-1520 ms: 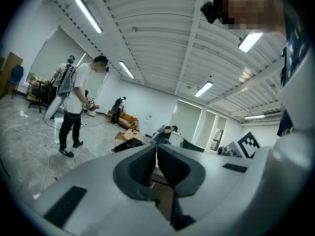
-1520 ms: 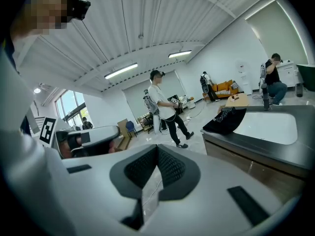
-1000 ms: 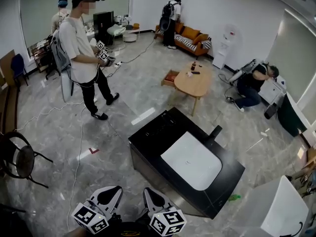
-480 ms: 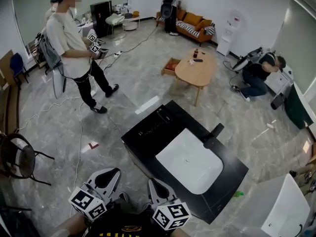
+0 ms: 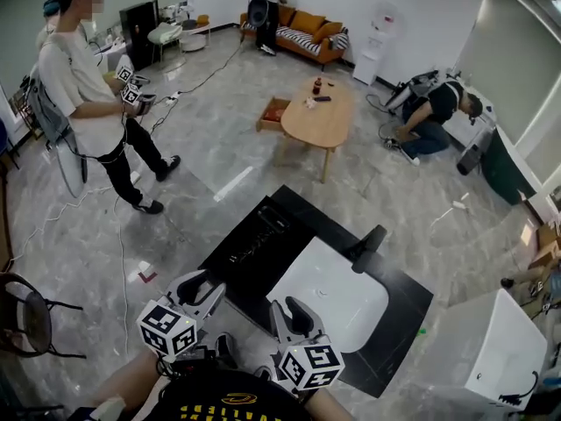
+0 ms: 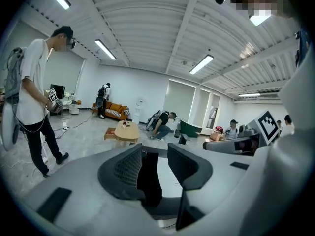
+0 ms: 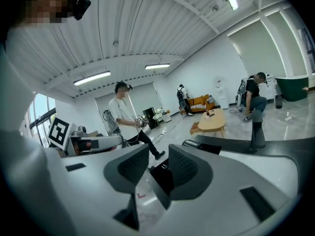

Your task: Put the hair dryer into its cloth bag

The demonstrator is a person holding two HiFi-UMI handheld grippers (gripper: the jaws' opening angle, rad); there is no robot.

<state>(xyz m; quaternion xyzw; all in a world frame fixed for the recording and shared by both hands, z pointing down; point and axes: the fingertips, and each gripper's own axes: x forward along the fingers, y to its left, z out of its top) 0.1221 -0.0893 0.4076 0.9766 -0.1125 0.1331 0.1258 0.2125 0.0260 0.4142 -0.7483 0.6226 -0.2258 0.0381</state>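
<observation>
Grey marbled floor spreads through a large office room, and a black tabletop [image 5: 405, 298] stands slantwise just ahead of the wearer. A white rounded mat [image 5: 329, 295] covers much of its near right part. The hair dryer [image 5: 366, 246], a black shape, stands at the tabletop's far edge, just beside the mat's far corner. On the left part lies a flat dark piece with pale print [image 5: 257, 235]; whether this is the cloth bag cannot be told.

The left tongs [image 5: 203, 283] hover at the tabletop's near left corner. Their jaws have just been opening and stand narrowly apart, with nothing between them. The right tongs [image 5: 291, 305] sit over the near edge, close to the mat. Their jaws have also just been opening, to a clear gap that holds nothing.

Further off, a person in a white T-shirt [image 5: 83, 86] stands at the left holding another pair of marker cubes. An oval wooden coffee table [image 5: 320, 117] is near the middle, an orange sofa [image 5: 302, 29] lines the far wall, and another person [image 5: 434, 117] crouches at the right.
</observation>
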